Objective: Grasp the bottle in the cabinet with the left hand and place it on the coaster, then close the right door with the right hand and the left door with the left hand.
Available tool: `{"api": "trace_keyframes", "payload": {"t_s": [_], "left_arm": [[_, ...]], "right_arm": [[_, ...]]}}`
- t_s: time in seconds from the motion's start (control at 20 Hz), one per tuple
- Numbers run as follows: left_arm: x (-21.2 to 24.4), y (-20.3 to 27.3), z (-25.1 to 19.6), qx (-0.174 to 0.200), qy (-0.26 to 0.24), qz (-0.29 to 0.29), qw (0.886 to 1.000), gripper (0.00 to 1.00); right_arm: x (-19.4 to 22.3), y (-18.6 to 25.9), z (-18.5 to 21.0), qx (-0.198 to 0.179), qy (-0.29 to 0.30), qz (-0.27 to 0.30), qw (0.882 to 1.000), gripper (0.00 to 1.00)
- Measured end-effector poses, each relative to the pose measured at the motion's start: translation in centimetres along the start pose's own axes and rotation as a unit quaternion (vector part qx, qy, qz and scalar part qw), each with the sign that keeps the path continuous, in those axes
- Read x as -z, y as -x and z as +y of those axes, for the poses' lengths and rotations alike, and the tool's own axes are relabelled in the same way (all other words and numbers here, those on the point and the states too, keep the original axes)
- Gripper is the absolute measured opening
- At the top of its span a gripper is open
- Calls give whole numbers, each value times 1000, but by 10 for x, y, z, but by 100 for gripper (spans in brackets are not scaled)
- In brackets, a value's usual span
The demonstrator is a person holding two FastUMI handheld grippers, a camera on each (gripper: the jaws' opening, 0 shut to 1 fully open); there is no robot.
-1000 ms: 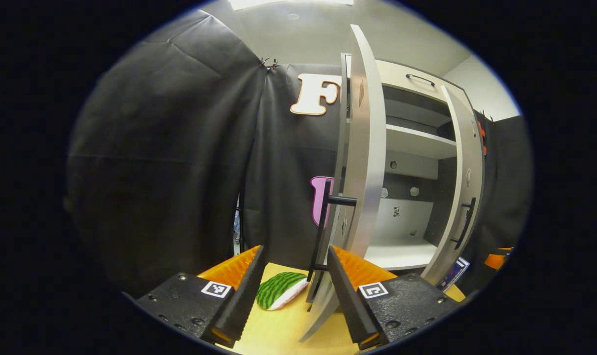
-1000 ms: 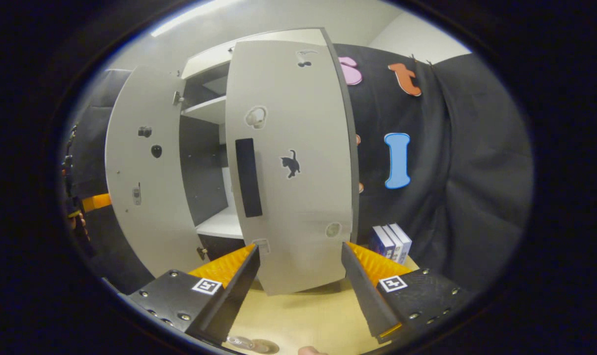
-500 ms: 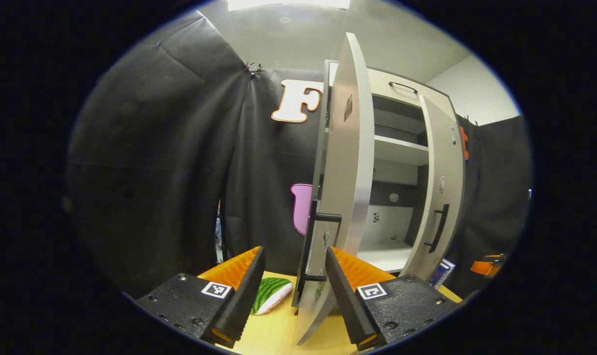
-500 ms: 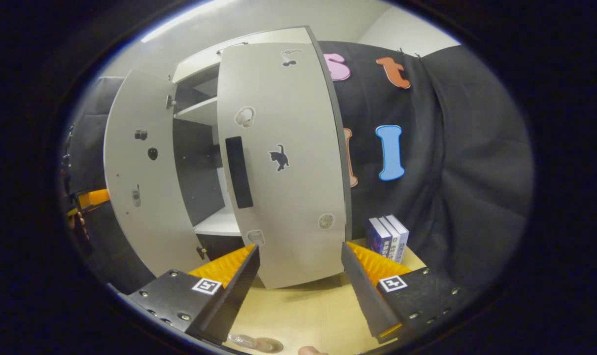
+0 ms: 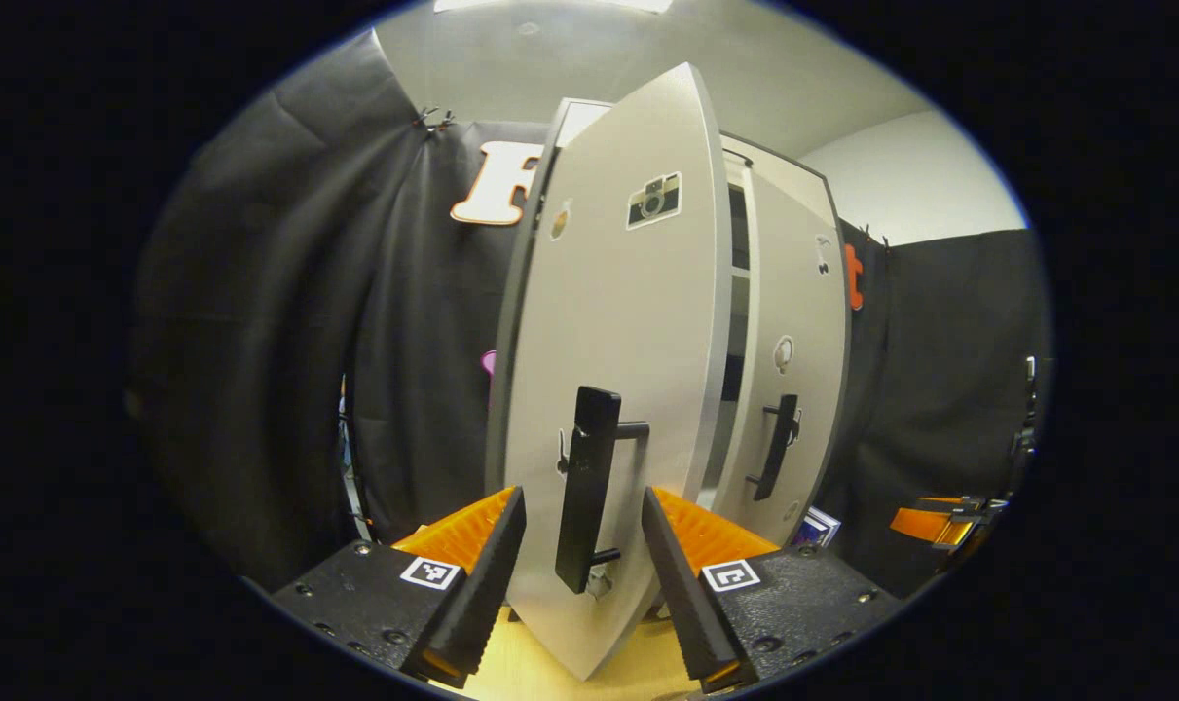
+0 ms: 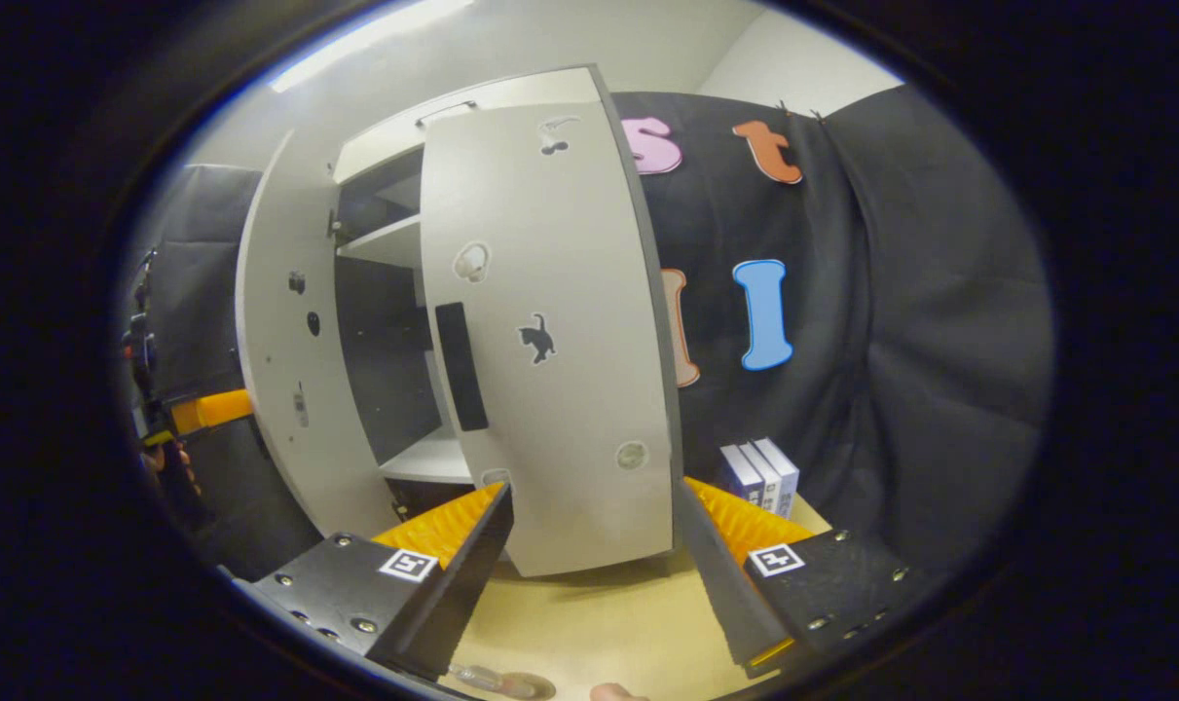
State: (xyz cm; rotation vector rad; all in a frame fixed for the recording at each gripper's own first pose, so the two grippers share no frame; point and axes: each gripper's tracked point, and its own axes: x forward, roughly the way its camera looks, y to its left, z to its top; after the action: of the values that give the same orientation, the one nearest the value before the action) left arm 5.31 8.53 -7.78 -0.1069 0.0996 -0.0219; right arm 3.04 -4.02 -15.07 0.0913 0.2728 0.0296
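While the left gripper sits with its fingers spread either side of the left door and its black handle, the right gripper is spread too, right by the right door. The bottle rests on the coaster, low on the table.

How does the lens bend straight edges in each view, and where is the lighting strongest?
Left gripper view: the left door bulges like a barrel, its handle stays sharp, and a ceiling light glares at the top. Right gripper view: the right door and the cabinet top curve outward, a bright ceiling strip shows upper left, and the table is evenly lit.
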Motion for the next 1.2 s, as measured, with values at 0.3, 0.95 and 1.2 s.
{"api": "trace_keyframes", "payload": {"t_s": [0.3,0.95,1.2], "left_arm": [[9,-41,-50,38,-4,5,999,76],[21,-104,-72,32,-18,18,999,76],[21,-118,-70,25,-24,19,999,70]], "right_arm": [[-11,15,-50,49,-17,-14,999,100],[-21,41,-117,126,-30,-30,991,98],[-24,40,-125,135,-30,-33,990,100]]}}
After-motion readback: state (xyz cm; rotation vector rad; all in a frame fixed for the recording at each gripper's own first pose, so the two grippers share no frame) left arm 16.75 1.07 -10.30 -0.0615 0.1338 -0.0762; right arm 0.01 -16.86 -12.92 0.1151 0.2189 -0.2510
